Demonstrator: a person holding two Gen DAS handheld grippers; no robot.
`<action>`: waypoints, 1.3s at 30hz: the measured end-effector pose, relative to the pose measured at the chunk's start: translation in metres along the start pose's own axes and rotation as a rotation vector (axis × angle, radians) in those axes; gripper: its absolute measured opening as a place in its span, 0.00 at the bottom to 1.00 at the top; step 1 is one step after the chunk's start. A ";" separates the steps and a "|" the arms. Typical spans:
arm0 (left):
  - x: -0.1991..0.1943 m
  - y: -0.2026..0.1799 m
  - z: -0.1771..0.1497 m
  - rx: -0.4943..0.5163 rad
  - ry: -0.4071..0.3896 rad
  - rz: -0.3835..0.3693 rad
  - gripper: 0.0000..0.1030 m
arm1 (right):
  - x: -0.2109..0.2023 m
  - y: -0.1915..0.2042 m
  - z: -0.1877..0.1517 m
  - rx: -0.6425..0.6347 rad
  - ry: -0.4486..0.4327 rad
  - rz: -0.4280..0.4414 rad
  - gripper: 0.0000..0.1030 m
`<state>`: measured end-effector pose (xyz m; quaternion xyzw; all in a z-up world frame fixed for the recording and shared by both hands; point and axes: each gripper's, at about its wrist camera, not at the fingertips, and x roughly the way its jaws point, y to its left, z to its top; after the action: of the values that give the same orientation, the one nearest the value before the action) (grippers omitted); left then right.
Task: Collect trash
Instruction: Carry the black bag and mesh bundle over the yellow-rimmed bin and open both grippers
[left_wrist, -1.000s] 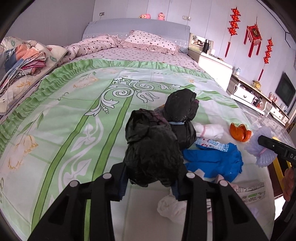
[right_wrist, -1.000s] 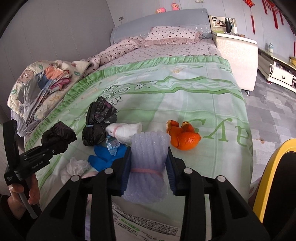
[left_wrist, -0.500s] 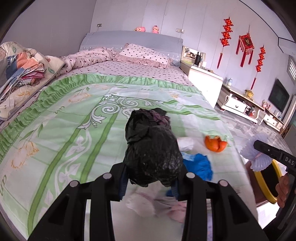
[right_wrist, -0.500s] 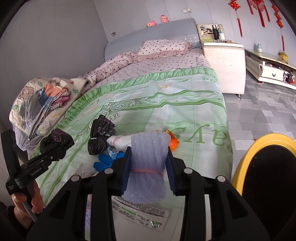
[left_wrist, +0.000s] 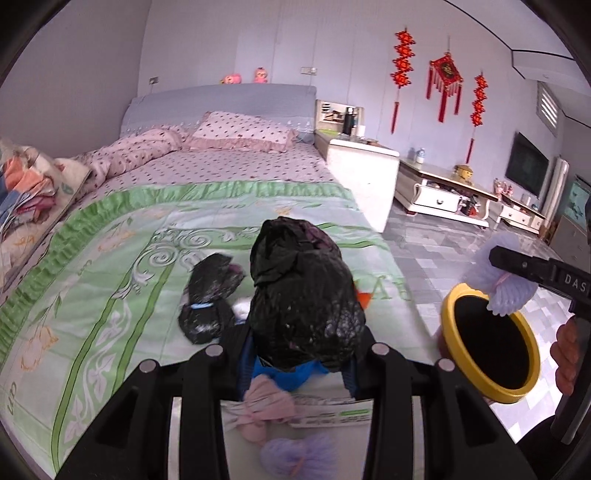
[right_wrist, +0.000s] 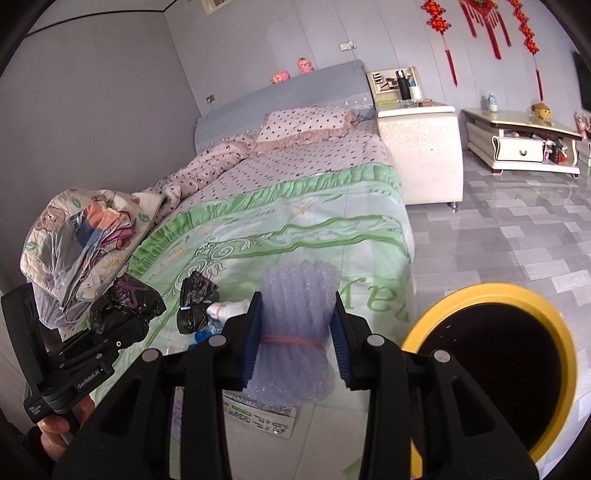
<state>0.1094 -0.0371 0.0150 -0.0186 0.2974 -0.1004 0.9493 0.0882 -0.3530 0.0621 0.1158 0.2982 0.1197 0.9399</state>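
My left gripper (left_wrist: 297, 363) is shut on a crumpled black plastic bag (left_wrist: 303, 295), held above the foot of the bed; the same bag (right_wrist: 125, 314) shows at the left of the right wrist view. My right gripper (right_wrist: 295, 349) is shut on a roll of pale bubble wrap (right_wrist: 297, 325) tied with a pink band, also seen as bubble wrap (left_wrist: 506, 277) hanging over the yellow-rimmed trash bin (left_wrist: 448, 317). The bin (right_wrist: 491, 295) stands on the floor beside the bed's right corner. A second black bag (left_wrist: 207, 299) lies on the green bedspread.
On the bedspread (left_wrist: 110, 266) near me lie a blue glove (left_wrist: 291, 374), a pink cloth bundle (left_wrist: 266, 410), a printed wrapper (left_wrist: 332, 410), another bubble wrap tuft (left_wrist: 295, 454) and orange peel (left_wrist: 364, 297). A white nightstand (right_wrist: 421, 151) and low cabinet (right_wrist: 524, 147) stand right. Folded quilts (right_wrist: 74, 243) lie left.
Both grippers rose and pulled back toward the foot of the bed with their loads. The yellow bin has come into both views, and the bubble wrap now hangs over it.
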 end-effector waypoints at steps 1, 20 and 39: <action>0.000 -0.007 0.003 0.007 -0.003 -0.005 0.34 | -0.007 -0.004 0.003 -0.005 -0.005 -0.013 0.33; 0.025 -0.140 0.032 0.107 0.001 -0.180 0.34 | -0.087 -0.116 0.028 0.074 -0.055 -0.161 0.33; 0.105 -0.230 0.007 0.151 0.162 -0.269 0.34 | -0.066 -0.229 0.004 0.225 0.005 -0.254 0.34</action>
<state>0.1564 -0.2837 -0.0163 0.0213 0.3595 -0.2497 0.8989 0.0743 -0.5891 0.0343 0.1815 0.3242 -0.0338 0.9278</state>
